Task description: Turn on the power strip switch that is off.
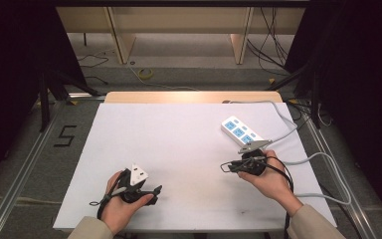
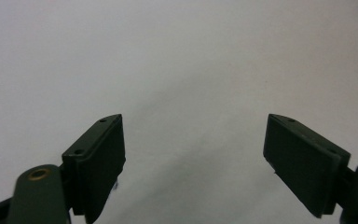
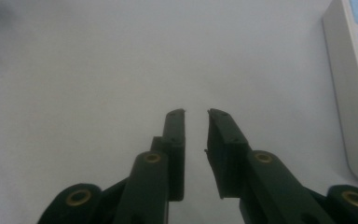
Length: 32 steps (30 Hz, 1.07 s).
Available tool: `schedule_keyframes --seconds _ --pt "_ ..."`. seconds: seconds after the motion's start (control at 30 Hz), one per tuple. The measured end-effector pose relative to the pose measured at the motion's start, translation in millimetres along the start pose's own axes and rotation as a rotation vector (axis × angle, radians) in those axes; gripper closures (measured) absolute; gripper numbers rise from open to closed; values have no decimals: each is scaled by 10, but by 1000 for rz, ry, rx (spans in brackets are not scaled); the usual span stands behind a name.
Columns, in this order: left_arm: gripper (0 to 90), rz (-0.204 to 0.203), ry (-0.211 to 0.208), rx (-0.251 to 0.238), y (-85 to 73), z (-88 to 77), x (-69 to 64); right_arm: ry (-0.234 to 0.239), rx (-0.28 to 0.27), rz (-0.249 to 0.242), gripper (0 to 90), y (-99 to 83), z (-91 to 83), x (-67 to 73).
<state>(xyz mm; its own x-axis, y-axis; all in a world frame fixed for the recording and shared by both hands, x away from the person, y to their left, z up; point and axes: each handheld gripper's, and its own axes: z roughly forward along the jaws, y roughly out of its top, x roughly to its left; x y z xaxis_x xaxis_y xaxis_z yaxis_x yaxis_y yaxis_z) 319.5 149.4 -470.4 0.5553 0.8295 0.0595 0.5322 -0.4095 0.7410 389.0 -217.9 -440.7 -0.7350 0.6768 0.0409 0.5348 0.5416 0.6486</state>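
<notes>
A white board (image 1: 179,149) covers the table, and a person's two hands come in from the near edge, each holding a gripper. The left hand (image 1: 122,201) holds the left gripper (image 1: 149,190) low over the near left part of the board; in the left gripper view its two black jaws stand wide apart with nothing between them, only bare white surface (image 2: 177,70) ahead. The right hand (image 1: 271,179) holds the right gripper (image 1: 225,167) over the right part of the board; in the right gripper view (image 3: 196,112) the jaws are drawn nearly together, a narrow gap left between their tips, and they grip nothing. A white power strip (image 1: 241,132) with blue socket faces lies on the far right part of the board, just beyond the right gripper; its edge shows at the right side of the right gripper view (image 3: 354,84). Its grey cable (image 1: 323,164) loops off the strip's far end and runs along the board's right edge toward the person
</notes>
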Motion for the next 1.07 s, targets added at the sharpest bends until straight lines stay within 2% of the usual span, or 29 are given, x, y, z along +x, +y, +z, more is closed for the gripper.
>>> schedule_keyframes --seconds 0.23,0.43,0.77,1.07 --pt "203 -1 0 1 -4 6 0 18 -20 7 642 -111 -18 7" --pt "203 -3 -1 3 -8 8 -3 37 -41 11 593 -221 -35 34" --pt "205 -1 -2 7 -20 18 -9 43 -73 2 549 -403 -68 81" --pt "204 -15 -5 7 -28 30 9 41 -101 6 513 -460 -78 95"
